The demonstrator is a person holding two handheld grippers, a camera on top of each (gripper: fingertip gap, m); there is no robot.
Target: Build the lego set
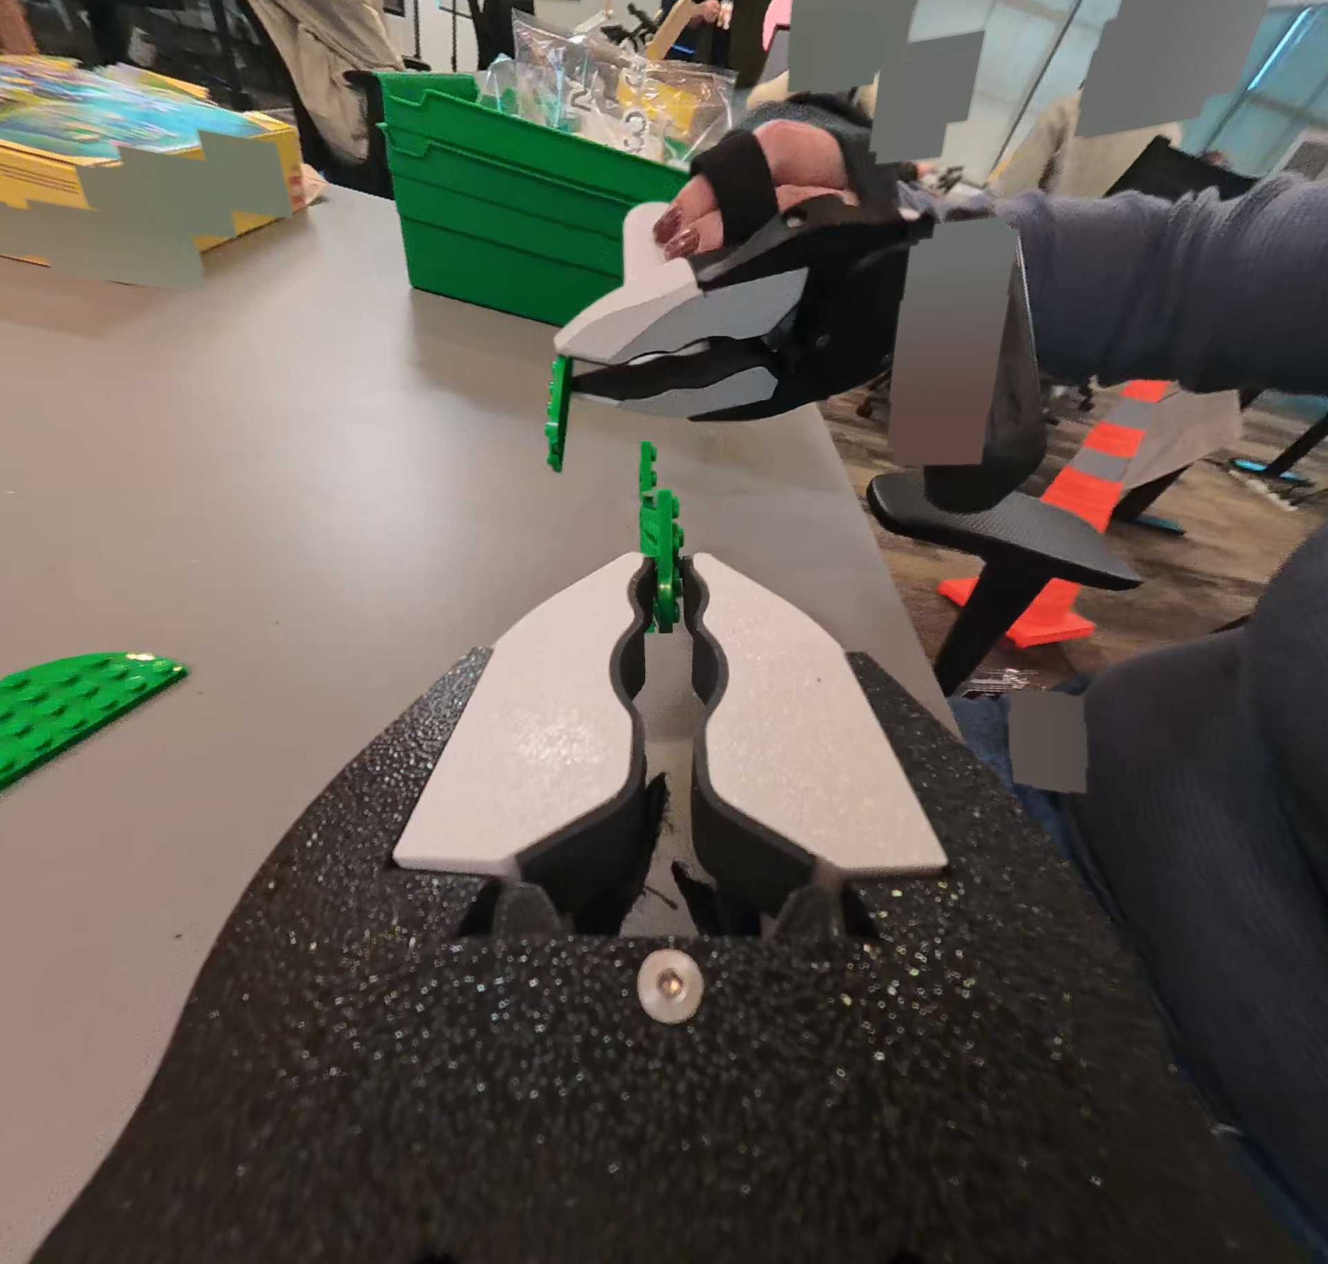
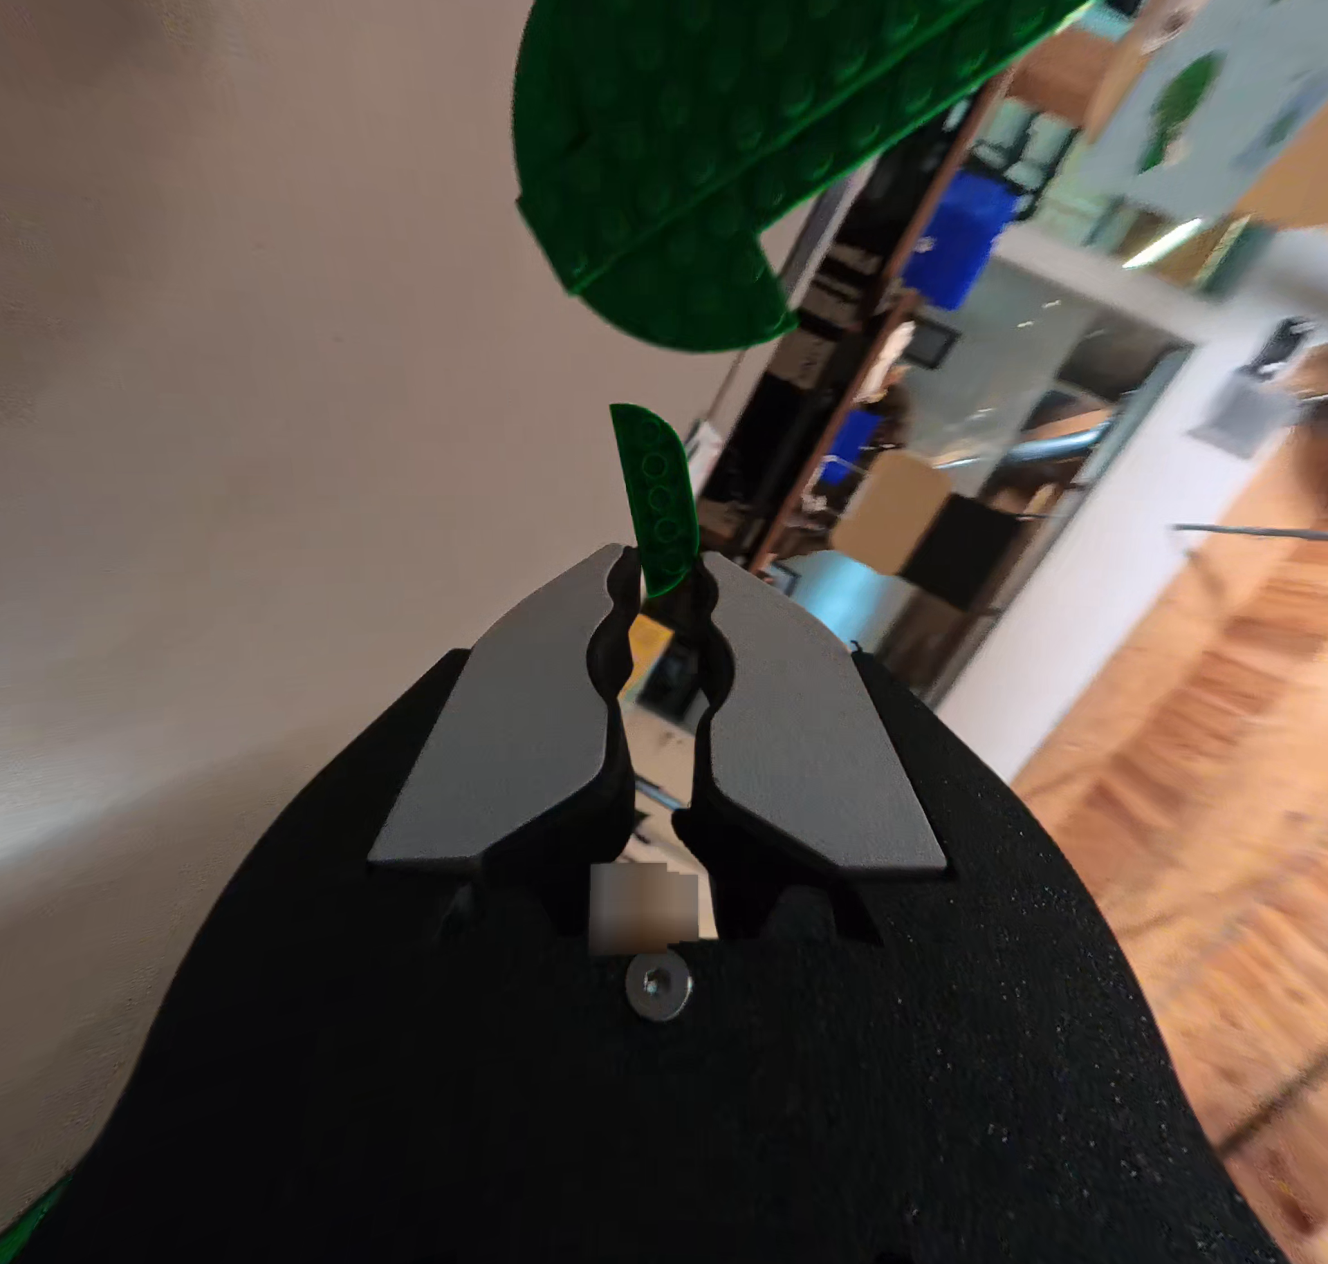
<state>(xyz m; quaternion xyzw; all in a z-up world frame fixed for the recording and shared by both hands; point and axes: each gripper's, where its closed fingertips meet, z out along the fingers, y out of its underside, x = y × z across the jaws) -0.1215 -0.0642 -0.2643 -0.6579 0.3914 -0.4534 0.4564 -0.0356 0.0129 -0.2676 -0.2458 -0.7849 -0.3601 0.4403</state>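
Left gripper (image 1: 665, 568) pinching edge-on green studded plates (image 1: 660, 547) | right gripper (image 1: 568, 360) clamping curved green plate (image 1: 557, 414) | above grey table (image 1: 287, 475)

A small green plate (image 1: 557, 416) hung edge-down above the surface (image 1: 287, 439), pinched at its top edge. Just beside it, a green stack of plates (image 1: 661, 547) stood on edge, also clamped. A large rounded green baseplate (image 1: 72, 709) lay flat, well apart from them.
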